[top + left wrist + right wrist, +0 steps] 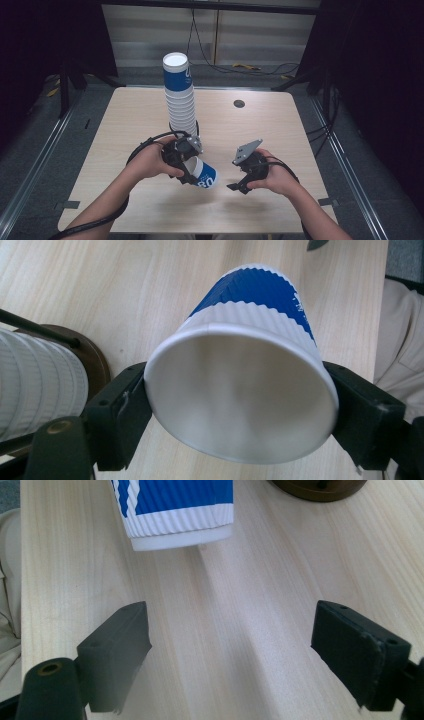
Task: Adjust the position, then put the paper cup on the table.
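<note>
Your bench (pixel 150 107) is a pale wood top with rounded corners, and the tall cup stack (pixel 180 95) serves here as the landmark. Left of the stack the floor is dark grey, with a metal rail running beside the bench. Behind the stack, cables (pixel 240 67) lie on the floor before a light wall. Right of the stack, a small round hole (pixel 239 104) sits in the bench top.

Just in front of the stack, your left hand-held gripper (pixel 186 167) pinches a blue and white paper cup (pixel 202 175) at its rim, the cup lying tilted with its bottom toward your right side. Further right of the stack, your right hand-held gripper (pixel 235 187) stands spread with nothing between its jaws, near the cup but apart from it.

The left gripper view looks into the white inside of the cup (pixel 240 400), and it shows a brown round base (pixel 92 357) under the stack. The right gripper view shows the ribbed wall and the cup's bottom edge (pixel 180 535).

On the cup you can read white signs like "08"; the top cup of the stack carries similar white writing, too small to read.
</note>
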